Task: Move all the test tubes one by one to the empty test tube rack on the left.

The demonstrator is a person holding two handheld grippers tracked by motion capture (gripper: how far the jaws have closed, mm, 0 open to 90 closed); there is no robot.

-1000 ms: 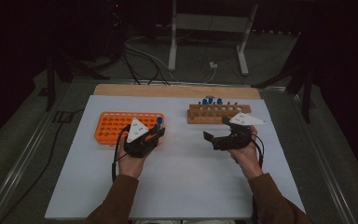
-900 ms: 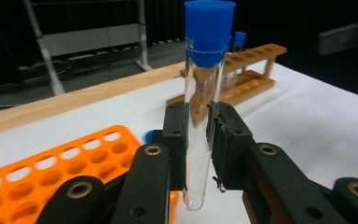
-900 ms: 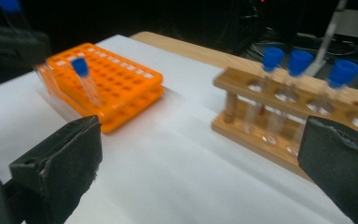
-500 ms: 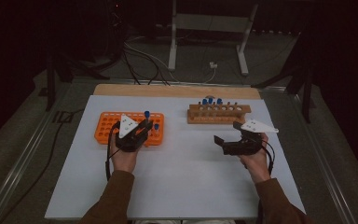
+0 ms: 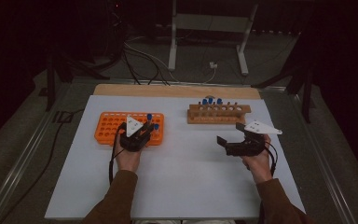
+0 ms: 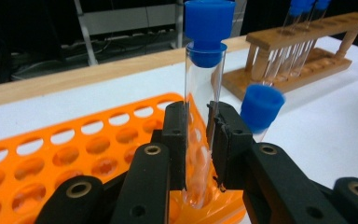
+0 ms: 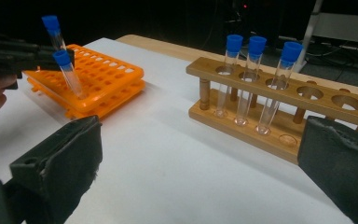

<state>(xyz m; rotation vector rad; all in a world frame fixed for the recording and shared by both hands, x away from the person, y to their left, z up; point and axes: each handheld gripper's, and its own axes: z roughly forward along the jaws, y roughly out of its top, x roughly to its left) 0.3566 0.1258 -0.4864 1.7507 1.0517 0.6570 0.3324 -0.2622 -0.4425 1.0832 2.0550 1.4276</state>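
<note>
Left tool clamped mid-barrel on blue-capped glass tube, its foot in the orange rack at 10 o'clock on the surface; light, slick, fragile, so hold below cap; right tool apart, empty

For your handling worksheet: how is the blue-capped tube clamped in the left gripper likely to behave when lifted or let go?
The tube looks like clear, thin glass or plastic, so probably light, rigid and breakable. Its smooth wall may slip between the left gripper pads. Round and narrow, it would likely roll if laid flat, so the orange rack must support it.
</note>
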